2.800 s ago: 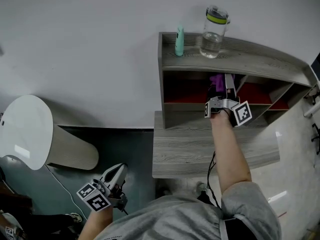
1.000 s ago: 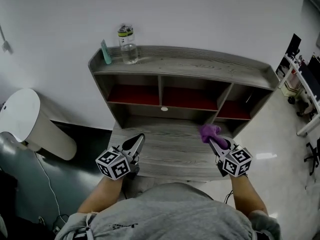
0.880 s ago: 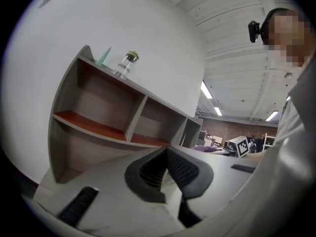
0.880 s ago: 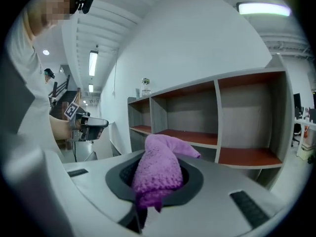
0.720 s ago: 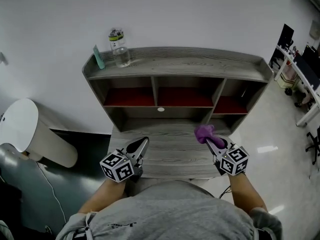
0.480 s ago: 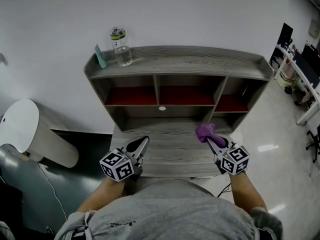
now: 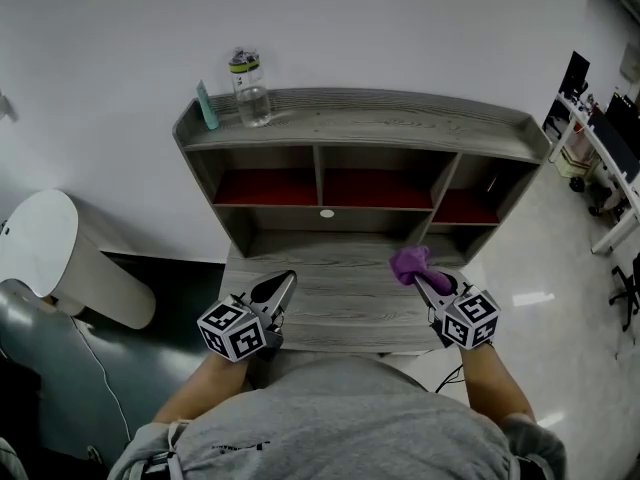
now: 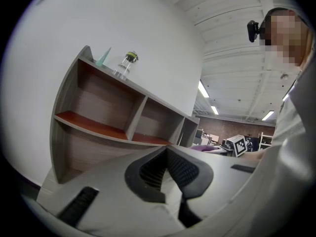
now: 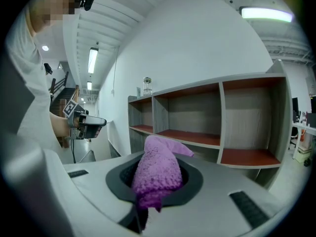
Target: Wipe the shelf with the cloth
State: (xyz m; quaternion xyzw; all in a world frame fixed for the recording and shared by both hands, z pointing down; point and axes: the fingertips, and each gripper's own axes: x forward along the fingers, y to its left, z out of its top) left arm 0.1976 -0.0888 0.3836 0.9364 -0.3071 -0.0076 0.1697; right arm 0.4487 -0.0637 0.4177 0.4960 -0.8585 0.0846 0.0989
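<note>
A grey wooden shelf unit [image 7: 360, 128] with red-floored compartments stands against the white wall, above a grey desk surface [image 7: 340, 298]. My right gripper [image 7: 424, 274] is shut on a purple cloth [image 7: 409, 262], held over the desk's right part, in front of the lower shelf; the cloth [image 9: 155, 174] bulges out from between the jaws. My left gripper [image 7: 278, 288] hovers over the desk's left front, shut with nothing in it [image 8: 166, 153].
A clear bottle with a green-ringed lid [image 7: 247, 88] and a teal tube [image 7: 207, 105] stand on the shelf's top left. A white rounded bin [image 7: 50, 258] sits on the floor at the left. Office desks and chairs [image 7: 610, 118] lie to the right.
Since 2.8 s ago the right gripper has drawn the cloth out of the shelf compartment to above the desk, and the left gripper has risen to the desk. In the last second both stayed nearly still.
</note>
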